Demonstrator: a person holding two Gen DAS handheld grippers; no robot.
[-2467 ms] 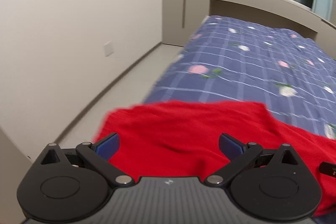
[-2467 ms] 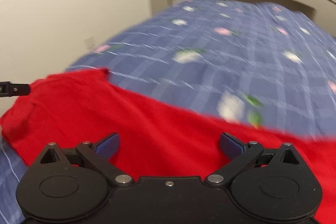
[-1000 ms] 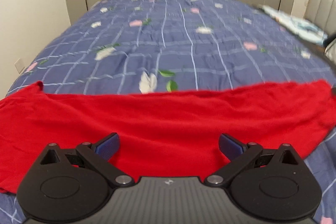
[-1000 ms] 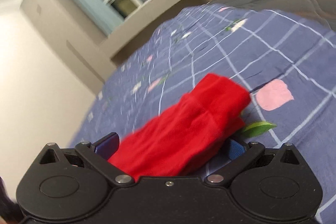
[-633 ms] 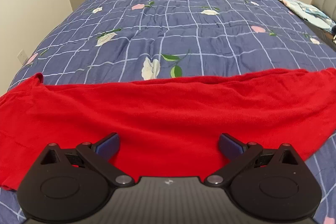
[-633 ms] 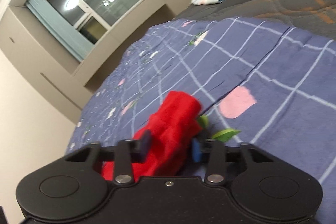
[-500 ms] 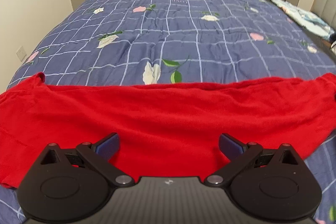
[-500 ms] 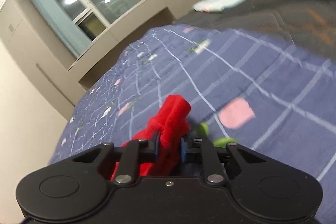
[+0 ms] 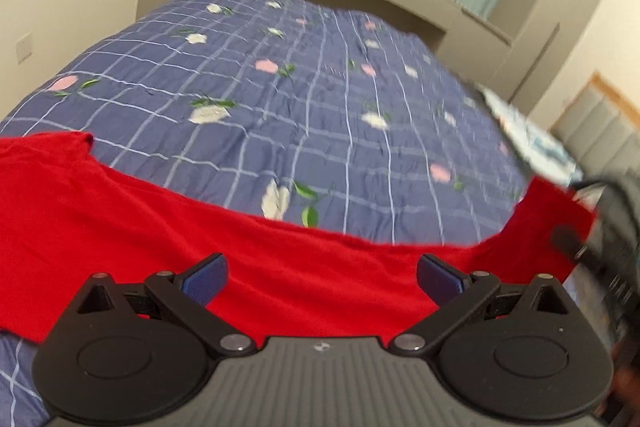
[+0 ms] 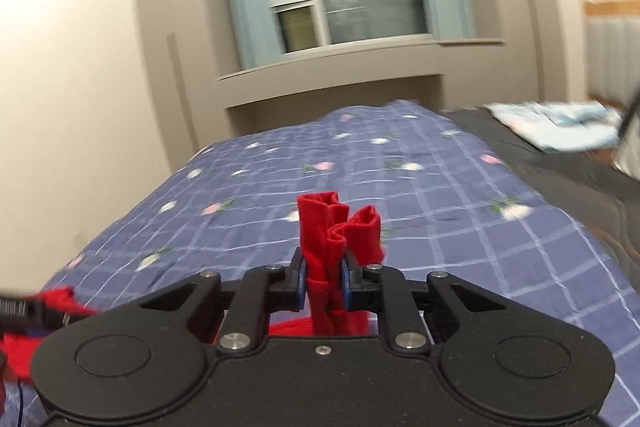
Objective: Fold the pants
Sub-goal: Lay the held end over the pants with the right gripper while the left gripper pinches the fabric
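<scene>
While the red pants (image 9: 248,267) lay stretched across the near edge of the bed (image 9: 320,99), we noted the right gripper (image 10: 324,285) with its jaws clamped on a bunched end of the cloth, a crumpled tuft standing up past the blue pads (image 10: 301,281). In the left wrist view that same end sat at about 3 o'clock, raised clear of the quilt, beside a blurred dark device. The left gripper (image 9: 320,277) hung over the middle of the garment with its jaws wide apart and nothing between them; the far end of the pants reached toward 9 o'clock.

Judgement: the step in hand was carrying the gripped end over to make a fold. To do it well, we reckoned the right hand should keep a firm pinch through all layers, since the tuft looked uneven and a layer could slip out. The free jaws ought to take or pin the cloth near the intended crease, so the body did not drag along the quilt. The carried end should travel toward 9 o'clock, low and level, edges matched before release.
</scene>
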